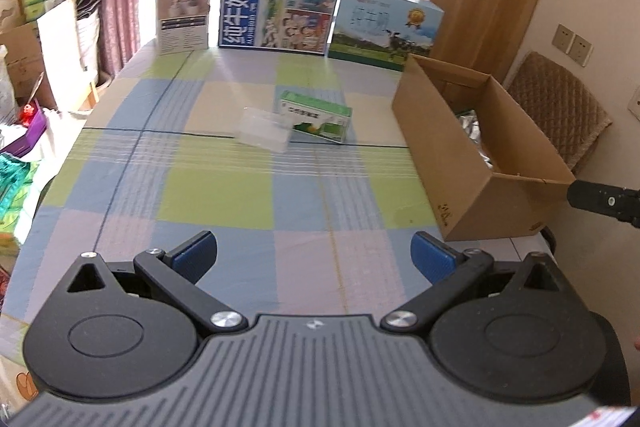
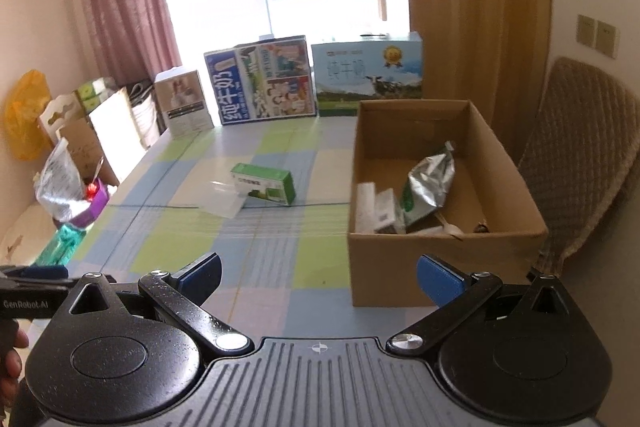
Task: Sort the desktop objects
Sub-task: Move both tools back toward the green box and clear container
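The cardboard box (image 2: 440,255) stands open-topped on the right side of the tabletop (image 1: 224,195). From the left wrist view its interior is mostly hidden by the near wall; only a patch of silver shows. The right wrist view shows the contents: one silver foil pouch (image 2: 430,183) leaning upright, white cartons (image 2: 376,211) blurred beyond counting, and one white plastic spoon (image 2: 450,229). A small dark item in the near right corner of the box cannot be identified.

Two loose items lie near the middle of the tabletop: one green box (image 1: 316,117) and one clear plastic case (image 1: 264,129) touching its near left side. The case is transparent and its outline is hard to trace in the right wrist view.

Three printed boxes stand along the far edge: one small brown-and-white box (image 1: 183,17) at left, one blue milk carton box (image 1: 280,9) at centre, one light-blue box (image 1: 386,27) at right, its lower right corner cut off by the cardboard box.

The near half of the tabletop is open between the hand-held grippers and the two loose items. The left edge borders floor clutter; a padded chair (image 2: 580,163) stands right of the cardboard box.

The left hand-held gripper (image 1: 316,259) has its blue pads (image 1: 196,253) spread wide and holds nothing. The right hand-held gripper (image 2: 318,277) is likewise spread wide and empty. Fingers (image 2: 12,363) of a hand are cut off at the left border.
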The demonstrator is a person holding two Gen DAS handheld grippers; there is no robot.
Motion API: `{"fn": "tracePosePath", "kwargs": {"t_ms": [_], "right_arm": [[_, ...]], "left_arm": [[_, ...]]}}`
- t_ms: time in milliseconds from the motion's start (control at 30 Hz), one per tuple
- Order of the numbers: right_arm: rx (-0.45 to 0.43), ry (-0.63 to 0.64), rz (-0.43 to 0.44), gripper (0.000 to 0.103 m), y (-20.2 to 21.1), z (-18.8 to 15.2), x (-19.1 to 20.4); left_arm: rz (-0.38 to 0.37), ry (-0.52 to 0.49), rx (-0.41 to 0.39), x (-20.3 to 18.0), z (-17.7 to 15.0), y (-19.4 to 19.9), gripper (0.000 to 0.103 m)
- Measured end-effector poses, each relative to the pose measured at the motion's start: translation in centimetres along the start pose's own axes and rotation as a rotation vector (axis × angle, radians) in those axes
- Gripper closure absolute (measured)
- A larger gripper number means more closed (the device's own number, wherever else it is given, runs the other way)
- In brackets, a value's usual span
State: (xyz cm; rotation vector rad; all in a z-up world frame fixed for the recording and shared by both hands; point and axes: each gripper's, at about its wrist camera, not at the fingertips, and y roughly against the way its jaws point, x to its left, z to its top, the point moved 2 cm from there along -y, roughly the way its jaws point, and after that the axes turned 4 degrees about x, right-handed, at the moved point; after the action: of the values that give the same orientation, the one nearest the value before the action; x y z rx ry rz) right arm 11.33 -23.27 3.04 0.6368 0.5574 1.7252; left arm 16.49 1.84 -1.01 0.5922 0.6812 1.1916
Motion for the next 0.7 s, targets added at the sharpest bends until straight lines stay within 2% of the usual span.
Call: {"fn": "tracePosePath", "kwargs": {"t_ms": [367, 700], "right_arm": [[0.035, 0.093, 0.047, 0.002, -2.7, 0.7, 2.9], [0.068, 0.130, 0.083, 0.002, -6.2, 1.4, 4.1]], "left_arm": [[0.032, 0.032, -0.013, 2.3, 1.1, 0.1, 0.002], [0.069, 0.004, -0.010, 3.7, 3.0, -1.8, 0.002]]}}
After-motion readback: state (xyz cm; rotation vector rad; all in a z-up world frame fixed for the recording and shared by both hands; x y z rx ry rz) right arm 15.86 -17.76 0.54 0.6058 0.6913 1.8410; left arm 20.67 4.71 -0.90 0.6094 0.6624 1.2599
